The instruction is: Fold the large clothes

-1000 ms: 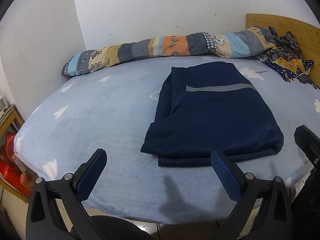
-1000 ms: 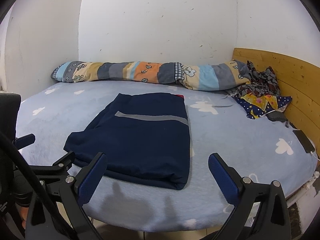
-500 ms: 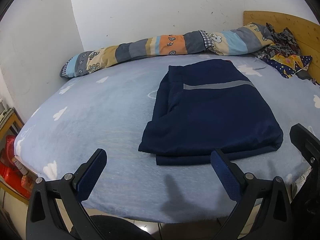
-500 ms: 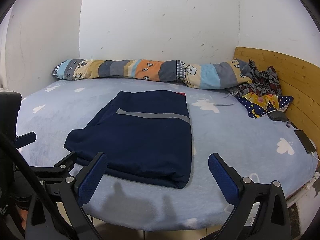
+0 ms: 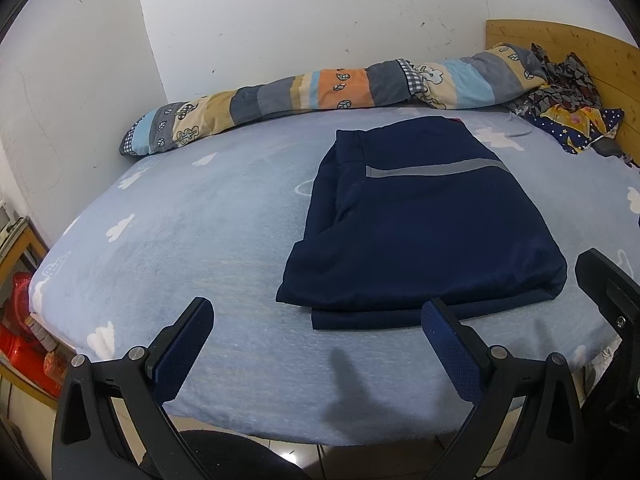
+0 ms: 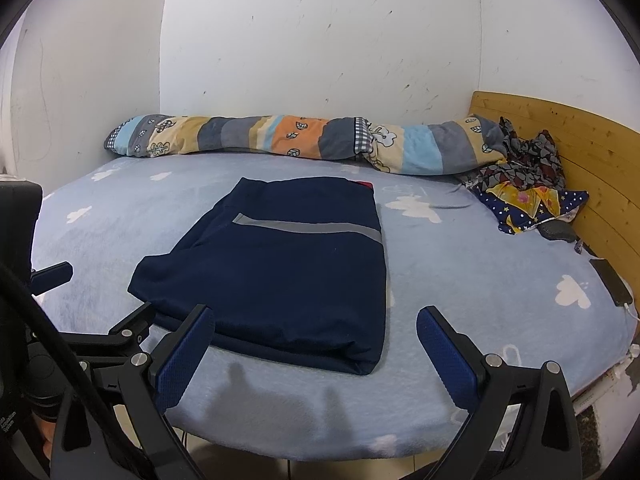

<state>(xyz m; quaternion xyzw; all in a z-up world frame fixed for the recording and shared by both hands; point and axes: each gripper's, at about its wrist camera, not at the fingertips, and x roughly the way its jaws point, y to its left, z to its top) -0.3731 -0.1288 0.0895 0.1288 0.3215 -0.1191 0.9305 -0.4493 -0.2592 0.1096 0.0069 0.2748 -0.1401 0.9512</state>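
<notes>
A dark navy garment with a grey reflective stripe [image 5: 424, 224] lies folded into a neat rectangle on the pale blue fleece bedsheet printed with white clouds [image 5: 192, 232], near the front edge of the bed and a little toward the wooden headboard side. The left gripper [image 5: 316, 320] hangs just off the bed's edge with its blue-padded fingers spread wide and nothing between them; its right finger sits in front of the garment's near hem, though I cannot tell whether it touches. The right gripper [image 6: 314, 328] is likewise wide open and empty, poised over the near corner of the folded garment [image 6: 280, 264], its left pad overlapping the hem in view. Along the white wall runs a long rolled patchwork quilt in orange, grey, tan and light blue [image 6: 304, 140]. A crumpled heap of patterned clothes, dark blue with stars and yellow [image 6: 528, 196], sits against the light wooden headboard [image 6: 600, 152], well apart from the folded piece. A black phone on a white cable [image 6: 612, 282] rests at the bed's far right edge.
</notes>
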